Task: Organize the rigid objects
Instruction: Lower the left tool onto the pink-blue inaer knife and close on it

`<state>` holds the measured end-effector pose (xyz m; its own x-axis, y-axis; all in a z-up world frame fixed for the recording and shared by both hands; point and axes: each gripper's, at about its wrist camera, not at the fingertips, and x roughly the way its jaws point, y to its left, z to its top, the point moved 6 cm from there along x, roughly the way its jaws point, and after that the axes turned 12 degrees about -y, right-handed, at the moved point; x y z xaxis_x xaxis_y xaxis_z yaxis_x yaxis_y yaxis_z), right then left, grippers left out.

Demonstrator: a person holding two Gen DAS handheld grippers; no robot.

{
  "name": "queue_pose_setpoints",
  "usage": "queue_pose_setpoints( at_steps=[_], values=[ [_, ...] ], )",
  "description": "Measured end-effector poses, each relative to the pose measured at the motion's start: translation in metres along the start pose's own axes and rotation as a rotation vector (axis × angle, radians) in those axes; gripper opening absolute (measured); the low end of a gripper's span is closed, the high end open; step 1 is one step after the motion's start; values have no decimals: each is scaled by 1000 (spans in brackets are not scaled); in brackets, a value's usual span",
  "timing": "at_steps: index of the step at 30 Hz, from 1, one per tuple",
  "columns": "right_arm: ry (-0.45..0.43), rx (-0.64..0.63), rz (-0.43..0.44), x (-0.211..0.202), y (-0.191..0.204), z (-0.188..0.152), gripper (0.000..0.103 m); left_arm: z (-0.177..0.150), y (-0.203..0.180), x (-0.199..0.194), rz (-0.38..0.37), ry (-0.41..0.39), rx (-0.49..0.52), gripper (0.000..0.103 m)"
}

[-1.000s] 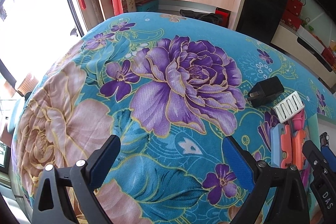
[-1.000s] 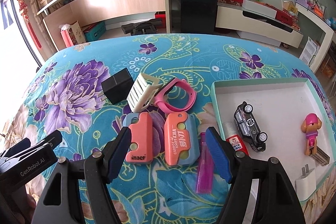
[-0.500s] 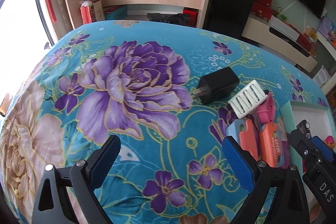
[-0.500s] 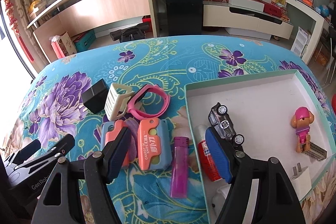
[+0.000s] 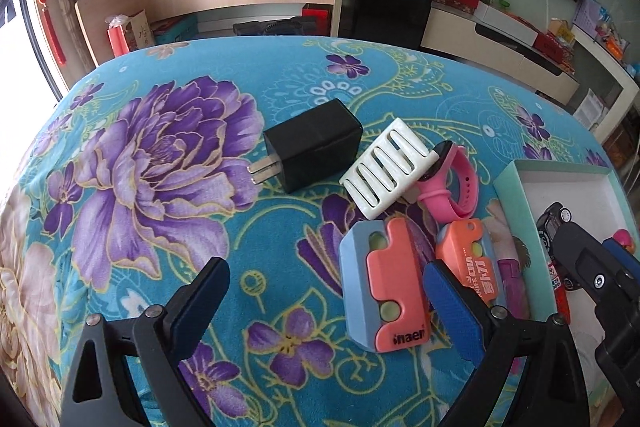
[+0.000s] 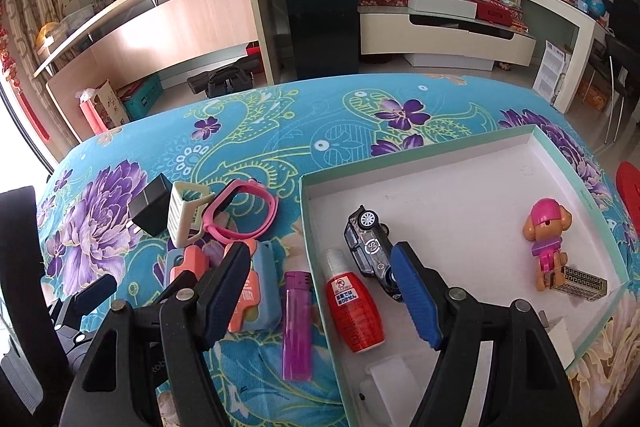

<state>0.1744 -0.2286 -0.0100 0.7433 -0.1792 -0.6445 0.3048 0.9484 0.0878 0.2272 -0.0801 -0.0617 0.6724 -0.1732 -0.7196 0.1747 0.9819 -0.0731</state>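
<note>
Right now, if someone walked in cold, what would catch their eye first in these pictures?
Probably the bright turquoise cloth with big purple flowers covering the table. Next, the clutter at its middle: a black plug-in charger, a white slotted plastic piece and a pink wristband. To the right, a shallow mint-rimmed white box holds a pink toy pup.

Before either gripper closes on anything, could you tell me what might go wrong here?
The pink watch band leans against the white slotted piece, so lifting either may drag the other. The two orange-and-blue cutters lie close together, so the left gripper's open jaws could catch both. The purple lighter lies by the box wall, leaving little finger room.
</note>
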Motion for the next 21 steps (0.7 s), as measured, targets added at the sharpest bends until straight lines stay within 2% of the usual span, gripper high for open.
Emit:
queue_pose_setpoints(
  at_steps=[9,11,16,18,19,21],
  values=[
    [-2,8,-1,-1,-4,1,74,-3,-7,20,79,-4,89,97],
    [0,11,-2,-1,-4,1,74,-3,-4,19,70,-10,84,91],
    [4,12,-9,0,-6,0,74,-1,-9,17,32,-18,96,60],
    [5,13,-9,0,-6,0,74,-1,-13,16,13,-15,100,51],
    [7,13,-10,1,-6,0,74,-1,-14,16,6,-13,103,47],
    [10,12,-12,2,-6,-1,74,-1,-16,16,4,-12,108,47]
  ],
)
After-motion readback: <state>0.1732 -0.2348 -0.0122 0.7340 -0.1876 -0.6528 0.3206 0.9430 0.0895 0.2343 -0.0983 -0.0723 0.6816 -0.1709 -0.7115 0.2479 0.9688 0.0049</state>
